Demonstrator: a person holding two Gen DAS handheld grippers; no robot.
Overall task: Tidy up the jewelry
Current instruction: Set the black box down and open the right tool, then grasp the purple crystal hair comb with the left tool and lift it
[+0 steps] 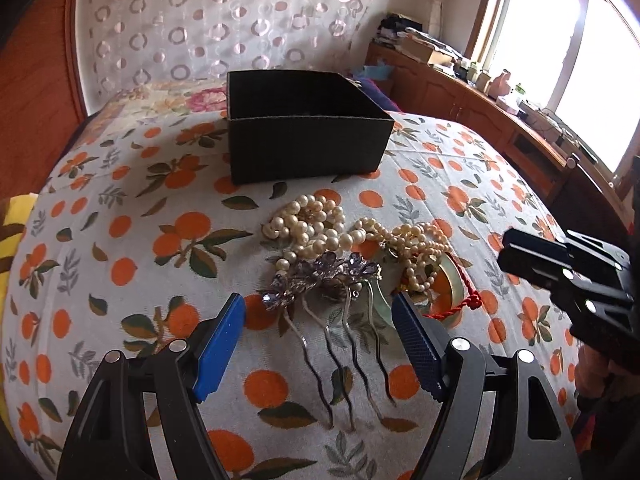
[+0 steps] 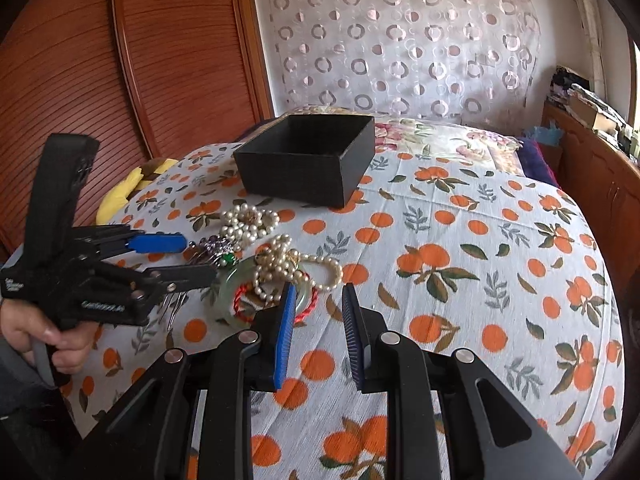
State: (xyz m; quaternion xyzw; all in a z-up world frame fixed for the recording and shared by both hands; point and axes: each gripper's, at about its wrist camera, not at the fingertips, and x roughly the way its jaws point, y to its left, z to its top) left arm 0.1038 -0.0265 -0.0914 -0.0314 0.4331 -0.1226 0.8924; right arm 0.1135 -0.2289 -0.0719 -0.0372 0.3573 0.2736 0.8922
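Note:
A pile of jewelry lies on the orange-print bedspread: a big-pearl strand, a small-pearl strand, a purple-jewelled hair comb with wavy metal tines, a pale jade bangle and a red cord. An open black box stands behind them. My left gripper is open, its blue pads on either side of the comb. My right gripper is open and empty, just in front of the bangle and pearls. The box is farther back.
A wooden wardrobe stands to the left, a curtain behind the bed. A wooden cabinet with clutter runs along the right under a window. A yellow cloth lies at the bed's left edge.

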